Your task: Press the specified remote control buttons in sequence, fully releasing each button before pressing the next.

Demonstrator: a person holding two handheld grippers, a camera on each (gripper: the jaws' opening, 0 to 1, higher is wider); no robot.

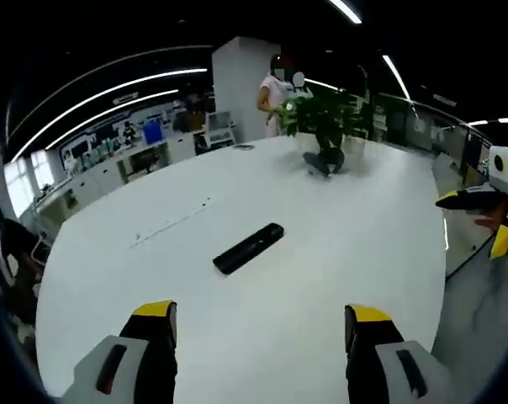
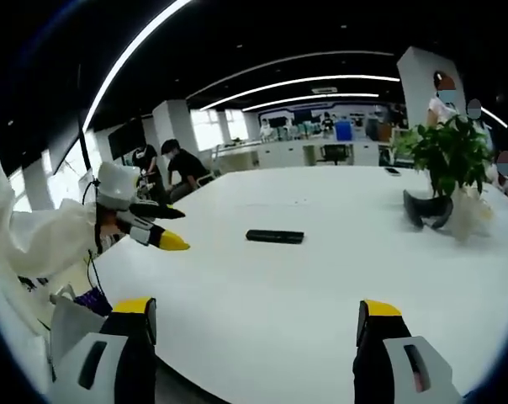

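Bare worktop is seen all around the remote; a potted plant stands well beyond it.

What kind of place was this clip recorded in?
Most likely an open-plan office or meeting area: a large white table with a remote and a potted plant on it, long ceiling light strips, and desks with people in the background.
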